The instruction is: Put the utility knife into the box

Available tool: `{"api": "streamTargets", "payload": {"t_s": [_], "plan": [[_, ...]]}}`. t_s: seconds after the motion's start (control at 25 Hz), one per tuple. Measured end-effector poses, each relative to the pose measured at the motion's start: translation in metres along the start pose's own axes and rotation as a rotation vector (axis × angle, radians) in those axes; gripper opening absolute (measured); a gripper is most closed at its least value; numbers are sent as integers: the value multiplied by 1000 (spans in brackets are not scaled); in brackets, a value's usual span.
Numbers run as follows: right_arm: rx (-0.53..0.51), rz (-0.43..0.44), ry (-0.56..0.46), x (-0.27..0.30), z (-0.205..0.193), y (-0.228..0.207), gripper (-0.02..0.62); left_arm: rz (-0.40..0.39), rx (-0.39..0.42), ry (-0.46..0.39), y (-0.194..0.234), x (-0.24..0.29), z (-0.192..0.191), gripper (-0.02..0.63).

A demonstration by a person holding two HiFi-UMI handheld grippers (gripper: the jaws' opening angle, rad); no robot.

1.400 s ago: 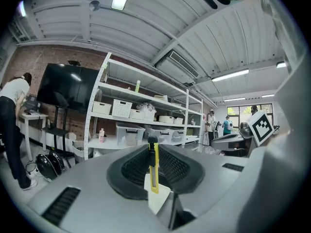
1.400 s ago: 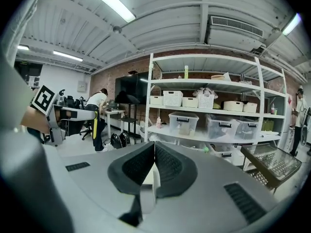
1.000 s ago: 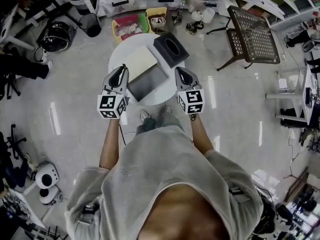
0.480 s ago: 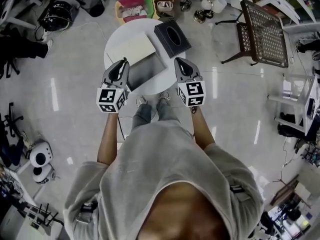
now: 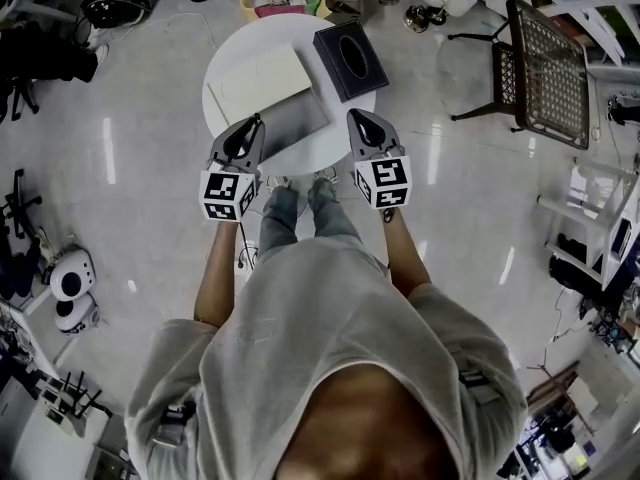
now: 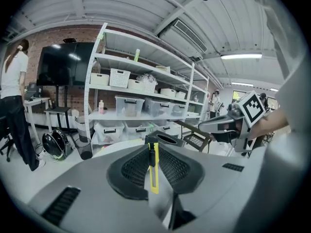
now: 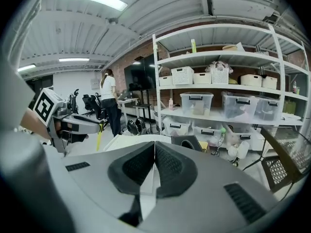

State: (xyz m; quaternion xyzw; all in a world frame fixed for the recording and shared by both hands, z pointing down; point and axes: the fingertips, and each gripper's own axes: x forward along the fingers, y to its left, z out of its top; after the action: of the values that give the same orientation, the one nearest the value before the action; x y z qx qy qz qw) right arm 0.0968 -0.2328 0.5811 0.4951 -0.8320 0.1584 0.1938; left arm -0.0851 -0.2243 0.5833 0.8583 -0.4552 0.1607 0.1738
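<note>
Yellow plastic between the pads: the left tool [image 5: 250, 133] is clamped on the utility knife [image 6: 154, 176], which stands upright in the grip with its long axis running up and down across the line of the jaws. From the other side, the right gripper view shows the same yellow strip hanging below that tool's tip. The right tool [image 5: 360, 123] has its jaws pressed together on nothing and plays no part for now. What matters is the grey box [image 5: 295, 128]: it lies on the round tabletop [image 5: 290, 33] just ahead of the left tool's tip and a little to its right, in the gap between the two tools. Its white lid [image 5: 258, 83] lies further ahead and a black box [image 5: 350, 60] sits beyond, towards the right tool. The left tool is both the carrier and the nearer one. My read: a short reach forward, inward and down. How high the knife hangs above the box I cannot tell.
</note>
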Motion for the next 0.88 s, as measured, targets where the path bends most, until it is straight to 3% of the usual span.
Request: {"api": "streamTargets", "payload": {"t_s": [0.24,0.88], "plan": [[7,9,24,-1,-12,-2,31,-44,46,71,-13,16,-24,69],[36,-22,64,-17,-34,-25,31,-179,211,371,-39,83,-90,69]]}}
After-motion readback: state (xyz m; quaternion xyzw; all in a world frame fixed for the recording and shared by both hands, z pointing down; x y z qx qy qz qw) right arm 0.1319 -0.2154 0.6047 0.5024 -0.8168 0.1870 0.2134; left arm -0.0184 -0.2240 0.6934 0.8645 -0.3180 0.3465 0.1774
